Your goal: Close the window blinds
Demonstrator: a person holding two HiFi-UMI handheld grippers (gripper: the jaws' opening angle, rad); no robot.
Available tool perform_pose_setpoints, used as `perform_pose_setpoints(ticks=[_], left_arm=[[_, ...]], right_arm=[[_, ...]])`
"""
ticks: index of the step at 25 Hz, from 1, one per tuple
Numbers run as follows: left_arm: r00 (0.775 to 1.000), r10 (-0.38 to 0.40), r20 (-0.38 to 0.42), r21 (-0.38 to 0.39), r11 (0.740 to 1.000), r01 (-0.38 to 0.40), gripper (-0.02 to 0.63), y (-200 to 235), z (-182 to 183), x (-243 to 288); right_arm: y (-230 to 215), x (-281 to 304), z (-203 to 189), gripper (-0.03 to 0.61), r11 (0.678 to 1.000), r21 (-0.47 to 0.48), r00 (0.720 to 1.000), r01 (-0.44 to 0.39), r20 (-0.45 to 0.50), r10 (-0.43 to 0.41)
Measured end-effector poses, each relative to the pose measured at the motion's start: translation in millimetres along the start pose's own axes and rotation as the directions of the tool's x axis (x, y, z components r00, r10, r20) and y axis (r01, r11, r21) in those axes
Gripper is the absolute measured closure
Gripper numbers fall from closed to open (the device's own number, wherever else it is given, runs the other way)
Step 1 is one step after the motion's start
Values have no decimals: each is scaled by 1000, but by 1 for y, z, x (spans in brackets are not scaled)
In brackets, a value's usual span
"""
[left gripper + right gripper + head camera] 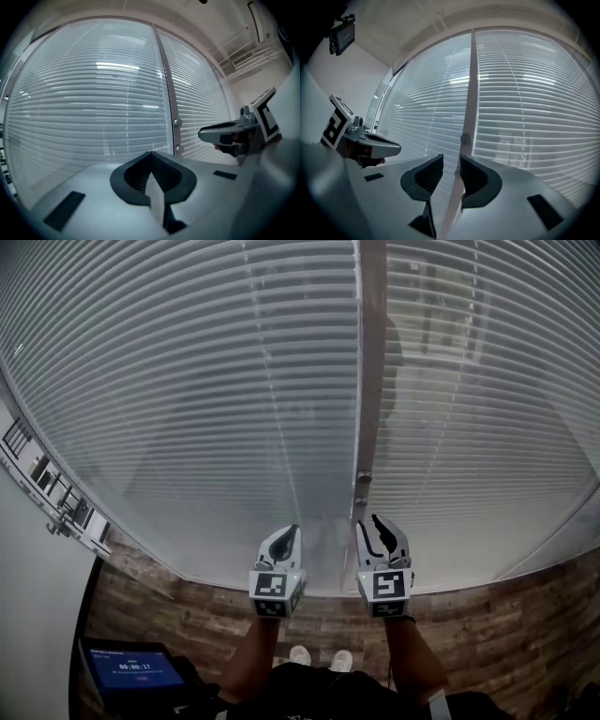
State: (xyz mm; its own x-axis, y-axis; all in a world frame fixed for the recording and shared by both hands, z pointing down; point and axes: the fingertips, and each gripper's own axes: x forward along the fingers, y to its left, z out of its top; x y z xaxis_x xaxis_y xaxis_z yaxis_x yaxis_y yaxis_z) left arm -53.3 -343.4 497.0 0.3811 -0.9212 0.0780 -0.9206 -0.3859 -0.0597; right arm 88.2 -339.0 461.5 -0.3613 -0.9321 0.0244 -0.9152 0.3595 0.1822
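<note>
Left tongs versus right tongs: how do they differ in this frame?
The left tongs are shut tip to tip; the right tongs stand apart. The left tongs face the left blind; the right tongs' gap lines up with the centre post. Both sit side by side, holding nothing.

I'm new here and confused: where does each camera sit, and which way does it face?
Head view: on the person's head, facing steeply down at window blinds and wood floor; shows forearms, shoes, left gripper, right gripper.
Left gripper view: on the left gripper, along its shut jaws toward the blinds; right gripper at right.
Right gripper view: on the right gripper, along its open jaws toward the window post.
Shared: all see blinds and post.
</note>
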Motion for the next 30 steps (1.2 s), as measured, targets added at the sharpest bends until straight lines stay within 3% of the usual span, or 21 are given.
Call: perform_pose_setpoints(ticks=[5, 15, 21, 30], left_arm=[[1000, -5, -24, 31, 1000, 5, 614, -8, -12, -20], [999, -37, -5, -8, 999, 37, 614, -12, 13, -87], [999, -43, -20, -20, 999, 43, 614, -9, 5, -142], [998, -57, -41, -37, 998, 55, 614, -13, -11, -209]], right_arm=[[6, -20, -17, 574, 999, 18, 999, 35, 23, -35], [41, -75, 6, 575, 996, 10, 996, 89, 22, -89], [75, -120, 9, 575, 990, 73, 993, 121, -8, -121], [114, -179, -1, 575, 989, 59, 987, 137, -89, -131]])
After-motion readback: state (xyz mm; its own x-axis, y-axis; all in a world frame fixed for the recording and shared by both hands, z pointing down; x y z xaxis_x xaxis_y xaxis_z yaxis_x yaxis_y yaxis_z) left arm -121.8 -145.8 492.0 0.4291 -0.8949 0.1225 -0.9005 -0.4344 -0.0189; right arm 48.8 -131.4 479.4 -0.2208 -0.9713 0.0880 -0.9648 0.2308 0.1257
